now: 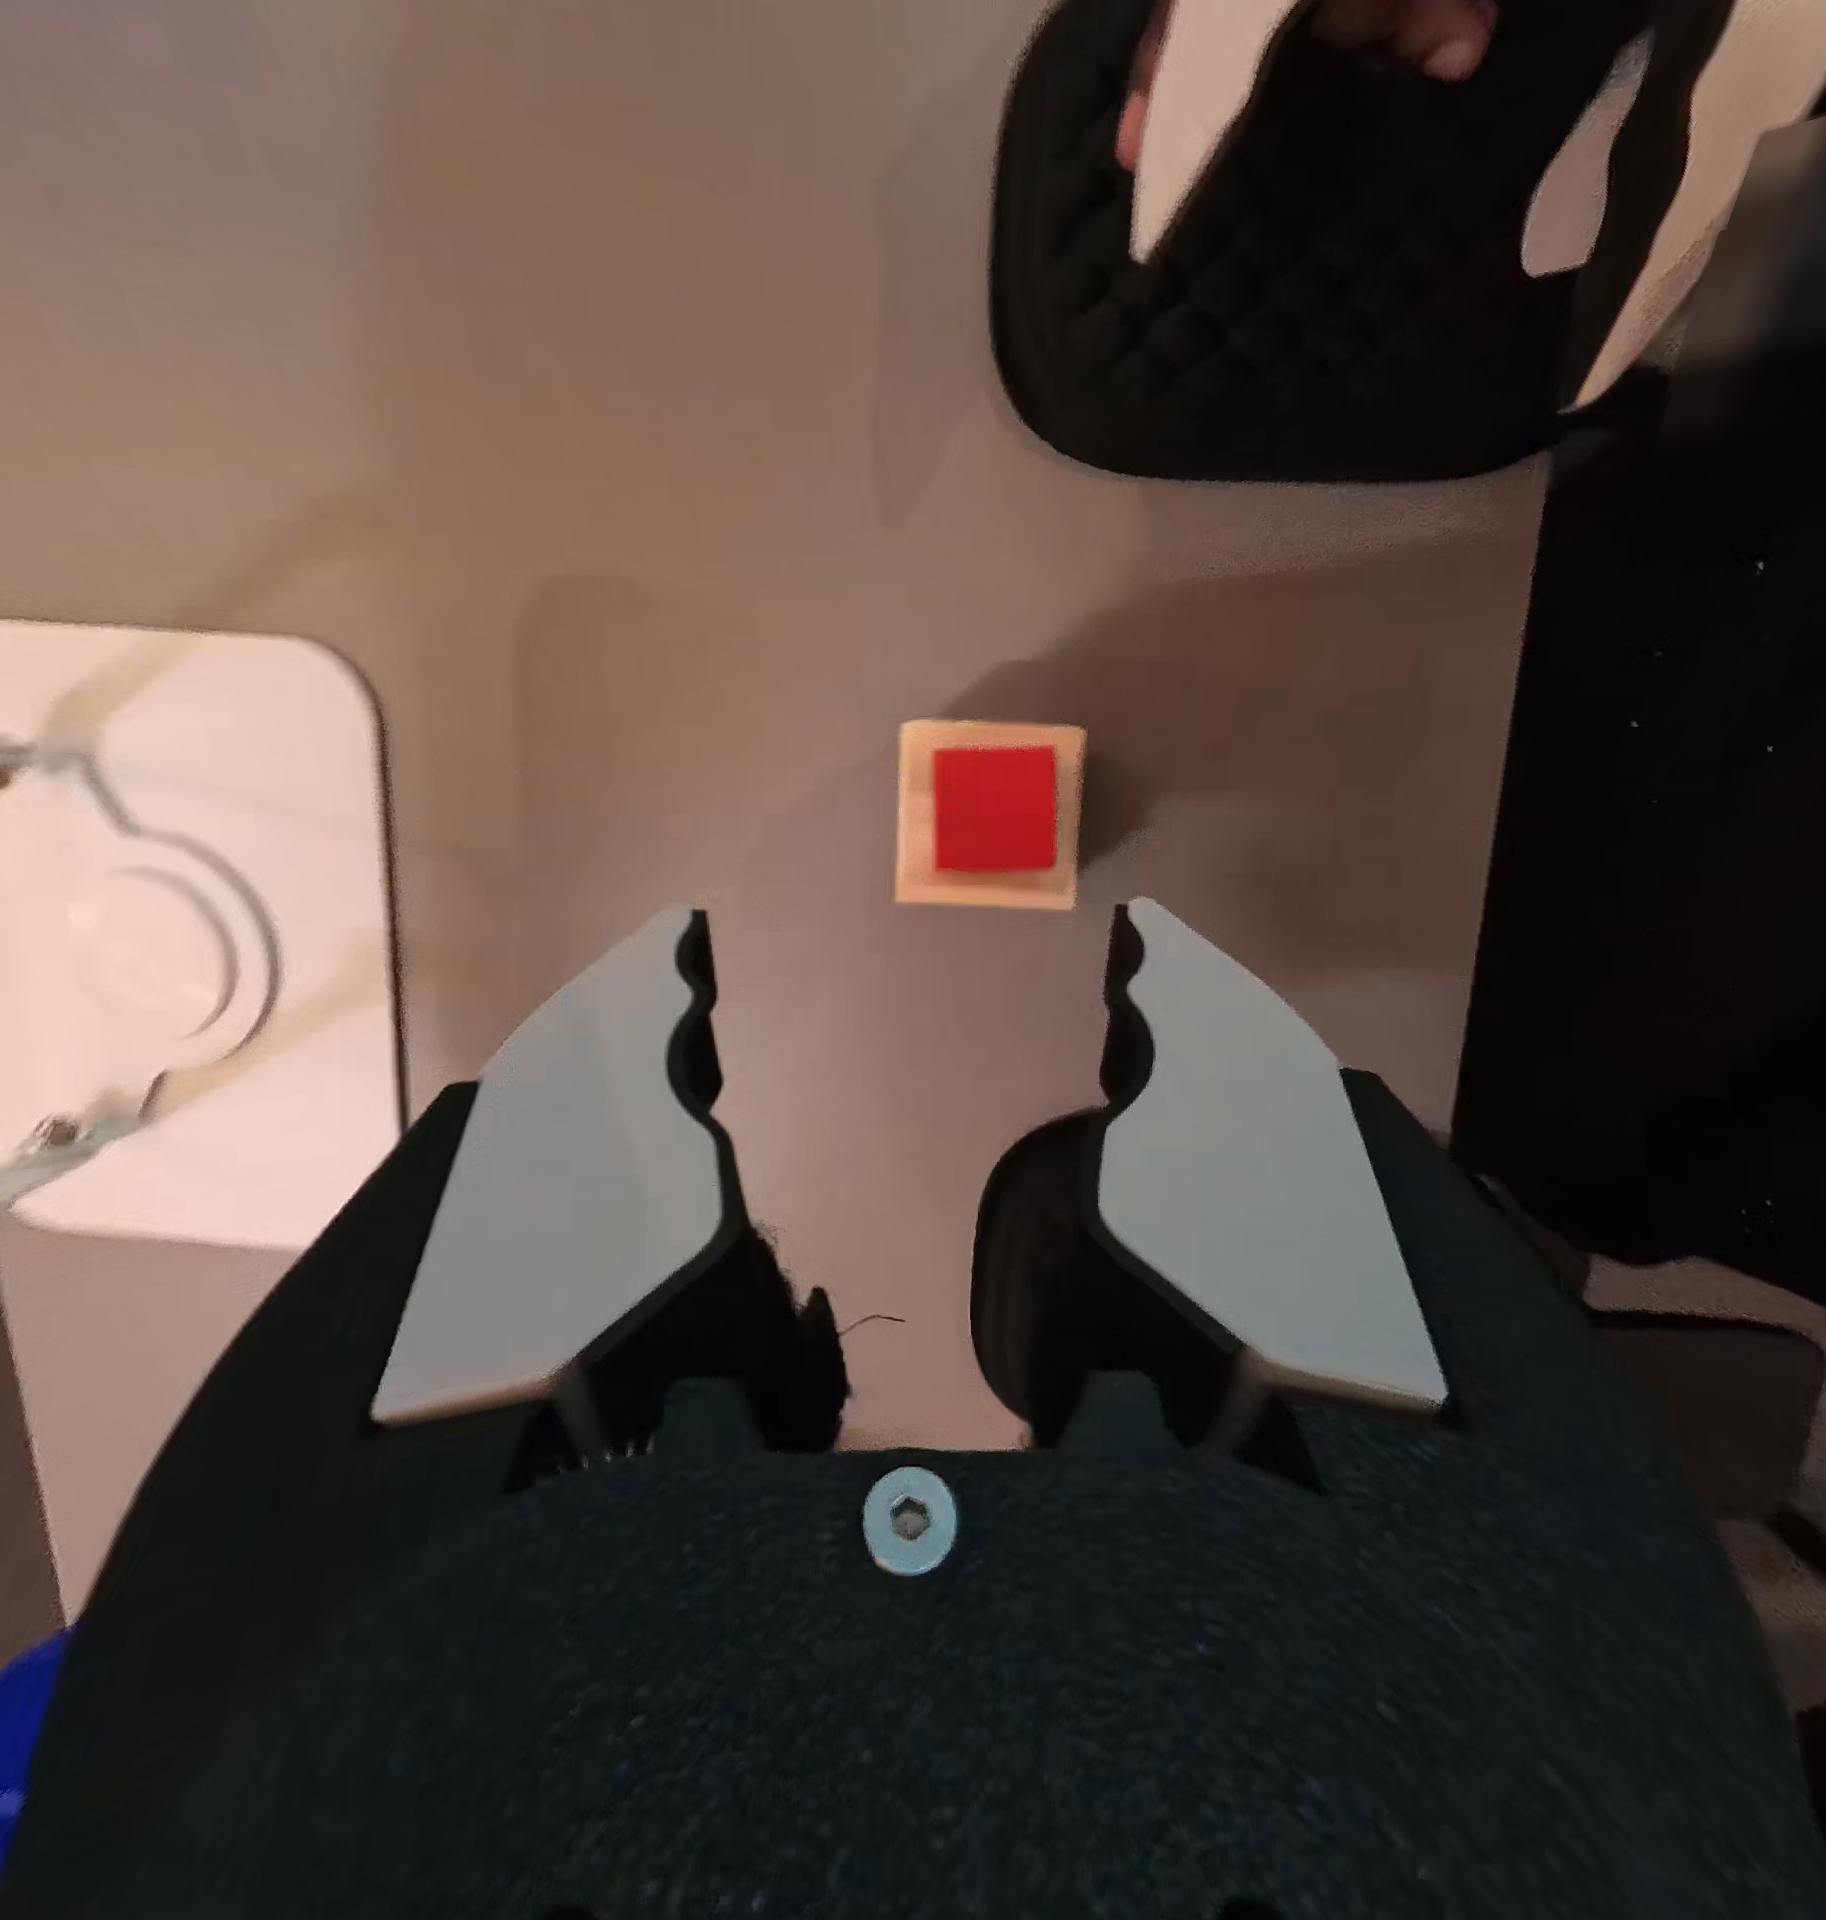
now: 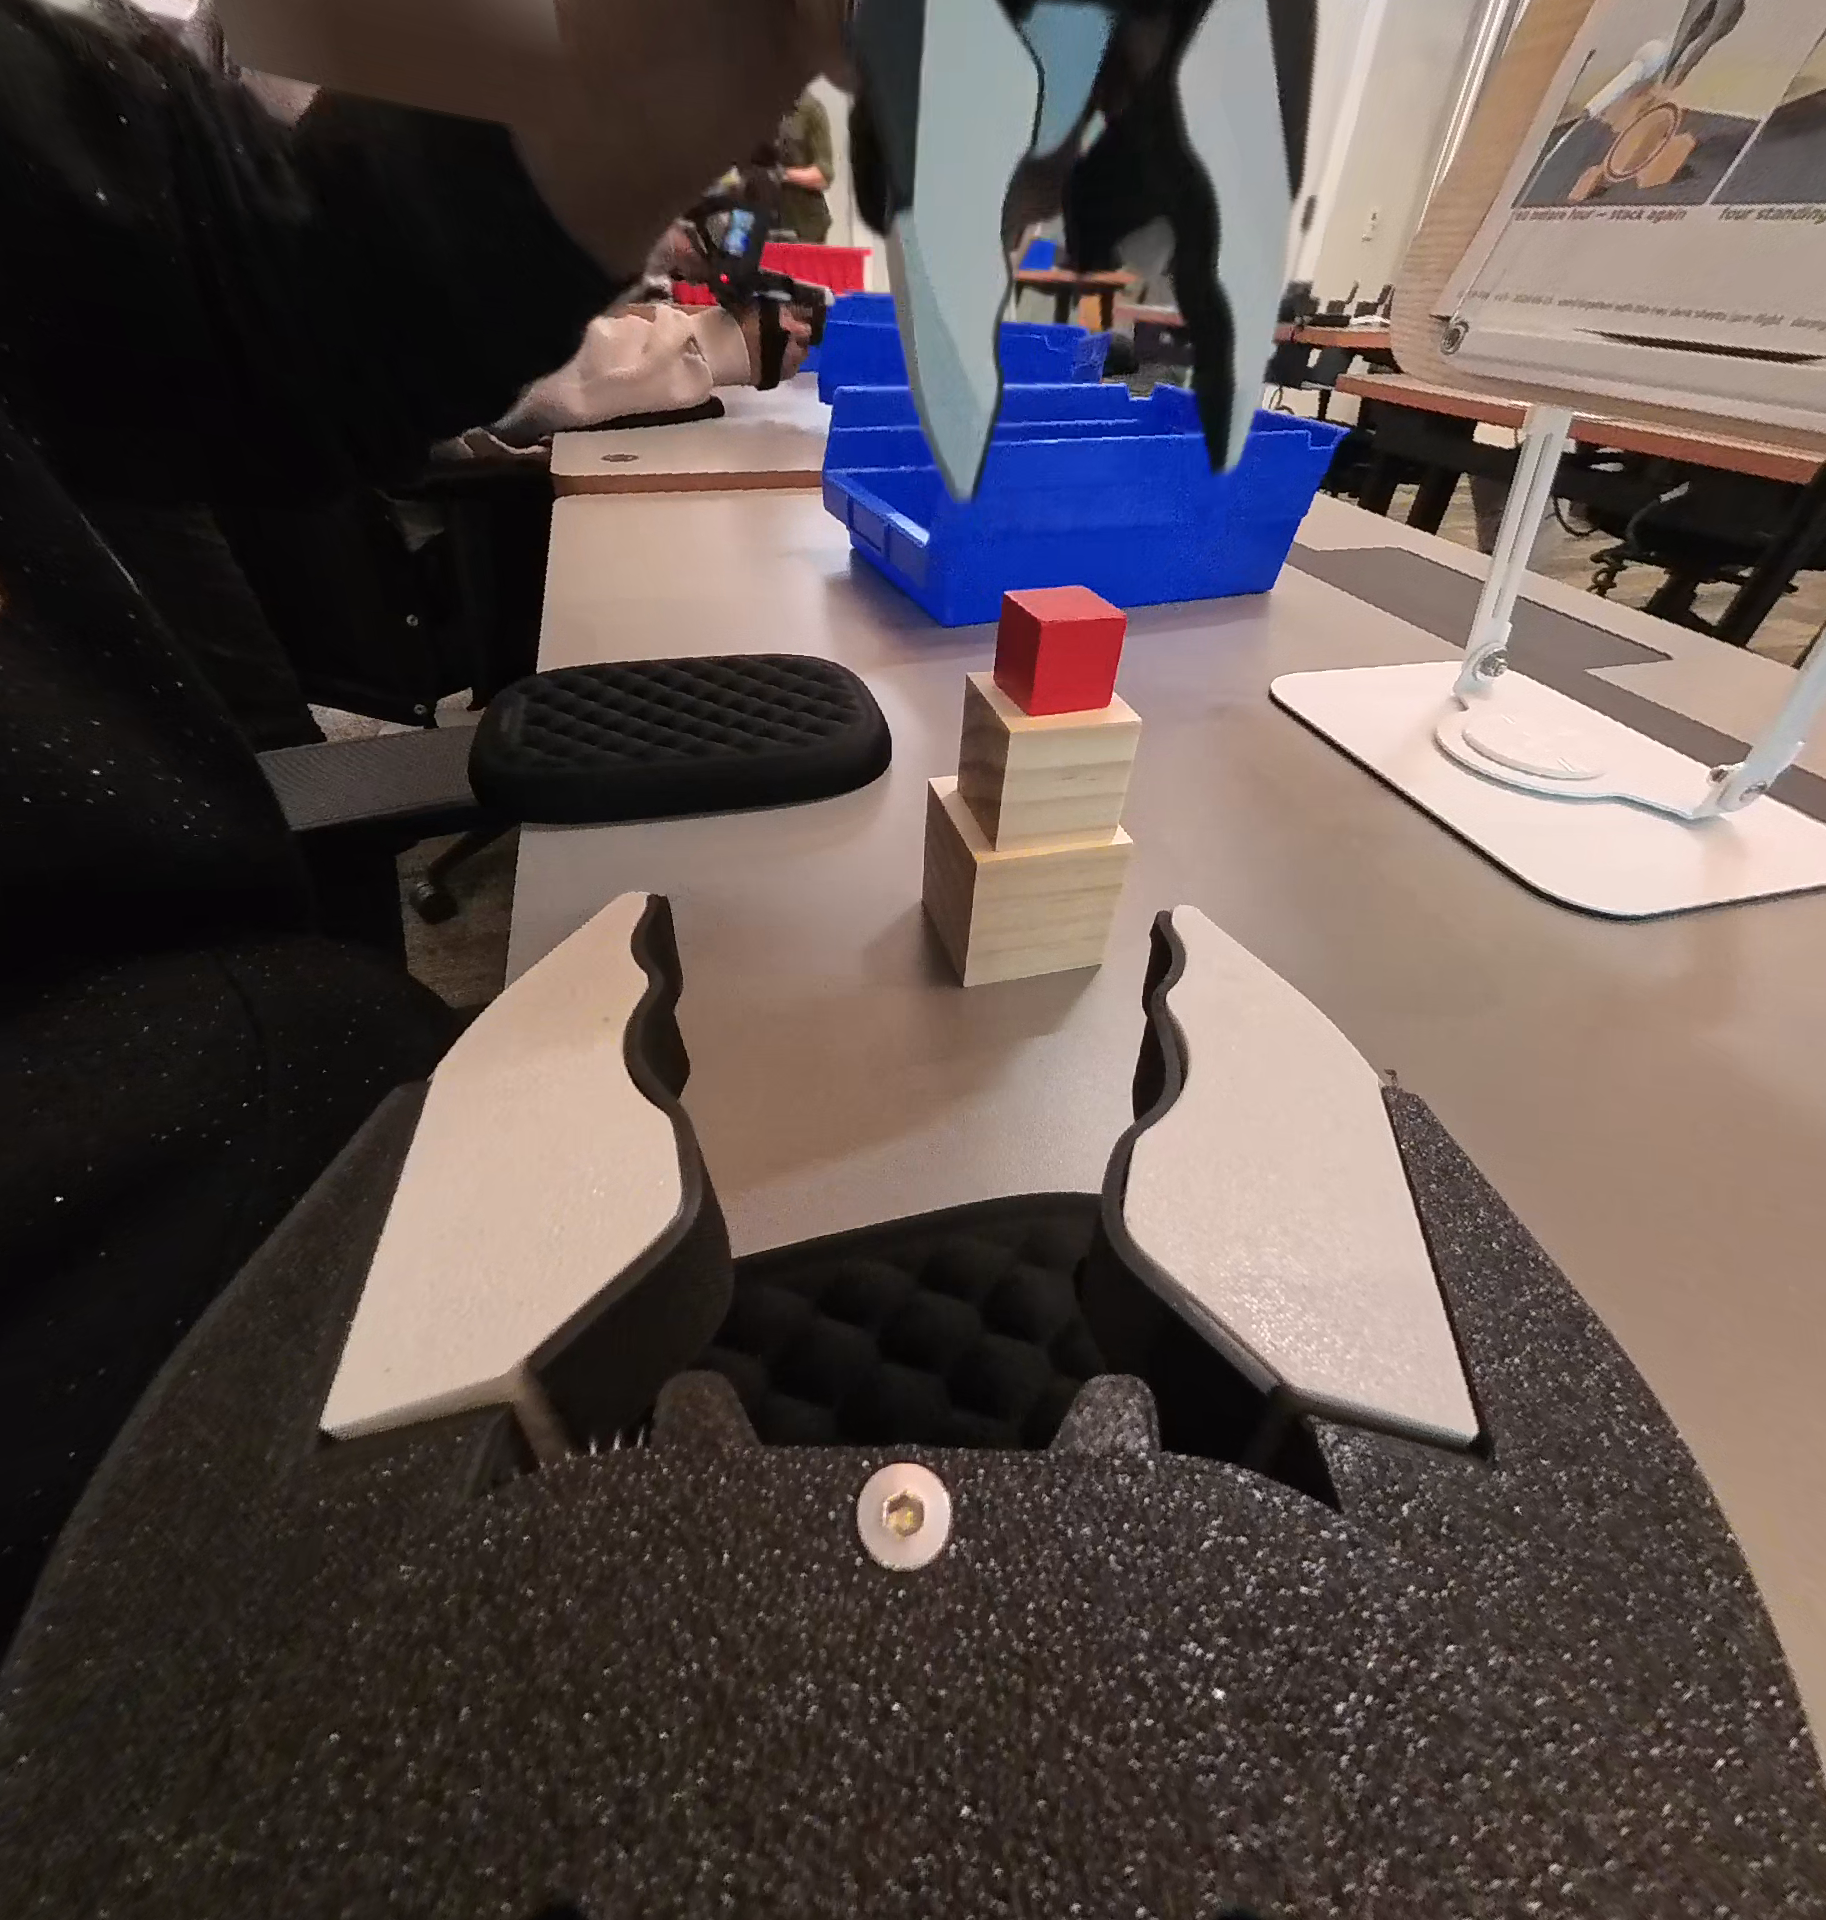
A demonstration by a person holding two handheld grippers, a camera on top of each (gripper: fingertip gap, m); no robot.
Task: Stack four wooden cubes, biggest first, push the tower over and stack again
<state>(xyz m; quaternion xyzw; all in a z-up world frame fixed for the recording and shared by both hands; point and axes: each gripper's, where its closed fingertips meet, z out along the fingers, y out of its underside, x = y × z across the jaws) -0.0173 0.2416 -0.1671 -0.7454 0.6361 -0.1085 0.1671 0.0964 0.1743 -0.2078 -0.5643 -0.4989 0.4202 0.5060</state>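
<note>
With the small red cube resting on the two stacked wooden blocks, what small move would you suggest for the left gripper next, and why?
Probably lift the left gripper straight up. Its fingers are open and hold nothing, hanging above the small red cube, which sits atop the two stacked wooden blocks. A sideways move might clip the stack.

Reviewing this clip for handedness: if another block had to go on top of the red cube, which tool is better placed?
Probably left. The left tool hangs open directly above the red cube topping the wooden stack. The right tool sits low near the table, level with the bottom block, also open.
</note>
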